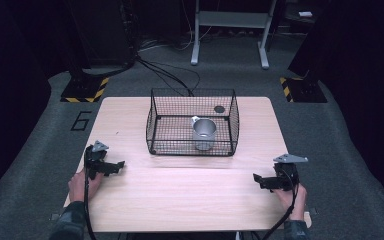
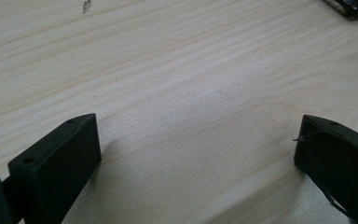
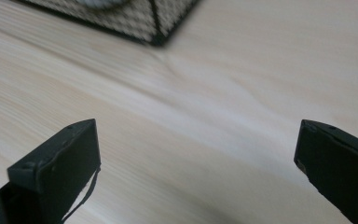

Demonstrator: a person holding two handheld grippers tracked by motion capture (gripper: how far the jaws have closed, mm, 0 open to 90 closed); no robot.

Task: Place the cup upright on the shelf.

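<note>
A black wire basket (image 1: 155,120) stands at the middle of the wooden table (image 1: 190,195), toward its far side. Inside it a metal cup (image 1: 203,131) lies or stands near the right front. My left gripper (image 1: 116,165) rests near the table's left edge, open, nothing between its jaws, as the left gripper view (image 2: 198,140) confirms. My right gripper (image 1: 258,178) sits near the right edge, open and empty, with bare wood between its jaws (image 3: 198,144). A corner of the basket (image 3: 156,35) shows at the top of the right gripper view.
A small dark round spot (image 1: 219,109) lies on the table behind the basket. Beyond the table stand a white frame's legs (image 1: 230,30), black stands with yellow-black striped bases (image 1: 85,90), and cables on grey carpet. Bare wood stretches between the two grippers.
</note>
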